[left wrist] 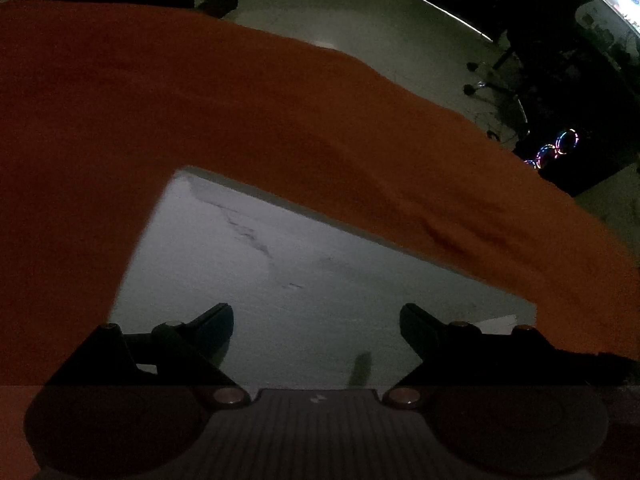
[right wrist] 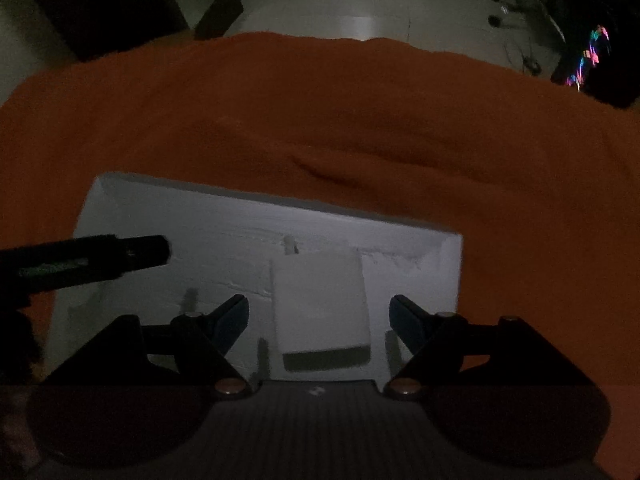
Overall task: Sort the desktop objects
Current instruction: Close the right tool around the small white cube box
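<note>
**Both grippers spread above a white tray on an orange cloth**

An orange cloth (left wrist: 248,120) covers the table and fills most of both wrist views; it lies in soft folds, and beyond its far edge the pale floor (left wrist: 360,12) of a dim room shows. At the right of that room a dark computer case with coloured ring lights (left wrist: 556,148) stands on the floor, well apart from the table.

On the cloth sits a shallow white tray (right wrist: 160,216), rectangular, with a low raised rim. In the left wrist view its bare scuffed bottom (left wrist: 280,256) takes up the middle of the picture.

Inside the tray, in the right wrist view, lies a white card-like object (right wrist: 320,304) with a dark band along its near edge. It rests flat on the tray's bottom, directly ahead of the right gripper (right wrist: 319,316) and between the lines of its two fingers. That gripper's jaws stand wide apart, holding nothing.

The left gripper (left wrist: 316,322) is likewise released, its jaws spread with only tray bottom between them.

A dark rod-shaped object (right wrist: 100,258) reaches in from the left edge of the right wrist view, its tip over the tray's left part; what it is cannot be told.
</note>
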